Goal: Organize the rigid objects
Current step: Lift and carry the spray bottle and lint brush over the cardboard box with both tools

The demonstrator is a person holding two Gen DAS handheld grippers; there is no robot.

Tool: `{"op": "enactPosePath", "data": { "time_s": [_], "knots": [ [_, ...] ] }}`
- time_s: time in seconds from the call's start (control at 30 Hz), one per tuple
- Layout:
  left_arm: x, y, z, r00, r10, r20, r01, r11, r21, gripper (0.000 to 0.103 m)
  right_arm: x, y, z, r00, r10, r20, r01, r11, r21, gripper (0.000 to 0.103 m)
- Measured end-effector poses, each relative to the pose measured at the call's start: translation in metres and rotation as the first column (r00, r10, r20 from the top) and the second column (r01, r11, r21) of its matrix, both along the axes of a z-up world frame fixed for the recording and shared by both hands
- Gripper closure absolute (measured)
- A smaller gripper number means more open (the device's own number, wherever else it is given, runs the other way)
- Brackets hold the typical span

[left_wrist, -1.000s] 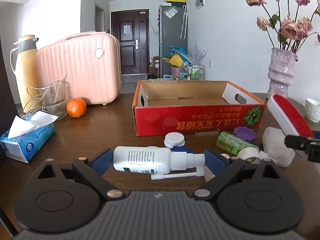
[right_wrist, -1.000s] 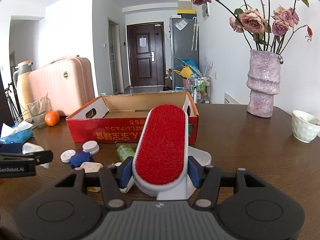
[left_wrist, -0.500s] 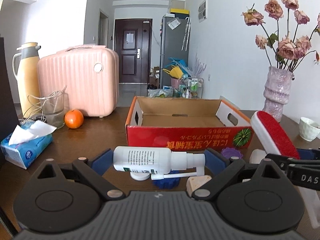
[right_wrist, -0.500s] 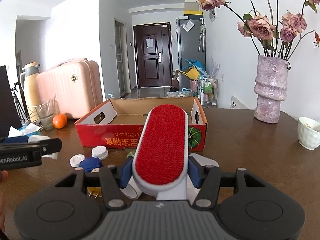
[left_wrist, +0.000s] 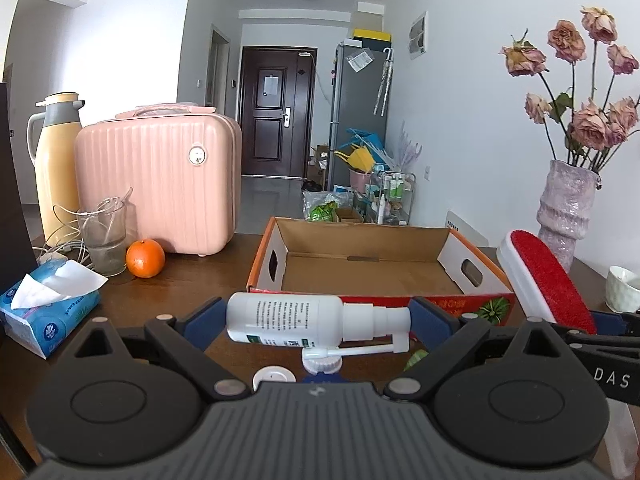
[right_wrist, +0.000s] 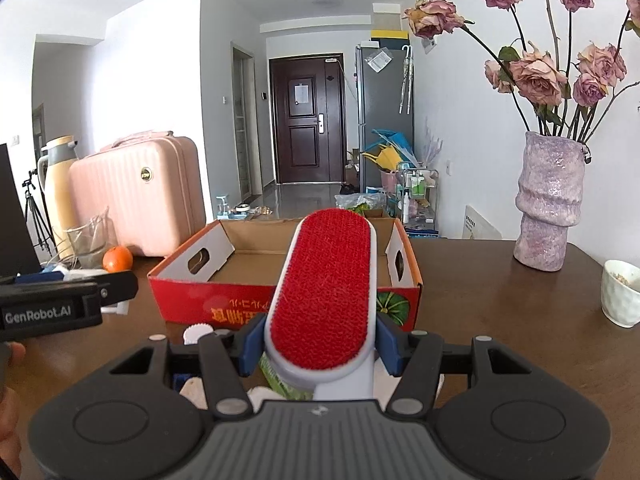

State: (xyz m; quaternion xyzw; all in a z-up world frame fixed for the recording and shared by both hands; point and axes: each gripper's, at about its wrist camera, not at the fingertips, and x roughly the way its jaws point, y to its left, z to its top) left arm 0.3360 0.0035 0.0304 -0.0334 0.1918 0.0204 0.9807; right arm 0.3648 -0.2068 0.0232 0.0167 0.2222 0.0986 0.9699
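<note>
My left gripper (left_wrist: pixel 320 322) is shut on a white spray bottle (left_wrist: pixel 288 322) that lies crosswise between its blue pads, nozzle to the right, lifted above the table. My right gripper (right_wrist: pixel 318 344) is shut on a red-faced lint brush (right_wrist: pixel 326 292) with a white body, pointing forward and held above the table; the same lint brush (left_wrist: pixel 548 280) shows at the right of the left wrist view. Just ahead of both stands an open red cardboard box (left_wrist: pixel 376 256), empty inside; the box (right_wrist: pixel 224 300) fills the middle of the right wrist view. The left gripper (right_wrist: pixel 60 308) shows at the left edge there.
Small caps (left_wrist: pixel 274 376) lie on the dark wooden table (right_wrist: pixel 500 320) under the grippers. At the left stand a pink suitcase (left_wrist: pixel 160 184), a thermos (left_wrist: pixel 56 168), a glass (left_wrist: pixel 104 240), an orange (left_wrist: pixel 145 258) and a tissue pack (left_wrist: pixel 44 316). A flower vase (right_wrist: pixel 548 200) and a white cup (right_wrist: pixel 620 296) are at the right.
Both grippers have risen with their loads: the box and the loose caps sit lower in both views, and the box's inside shows more. Neither grip has changed.
</note>
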Motion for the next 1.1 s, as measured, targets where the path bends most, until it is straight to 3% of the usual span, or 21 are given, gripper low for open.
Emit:
{"op": "enactPosePath", "data": {
  "time_s": [1.1],
  "knots": [
    [0.105,-0.006,-0.001,0.997,0.077,-0.023,-0.077,0.997,-0.018,0.005,0.106,0.016,0.001,0.999,-0.029,-0.041,0.029,1.000,0.011,0.047]
  ]
}}
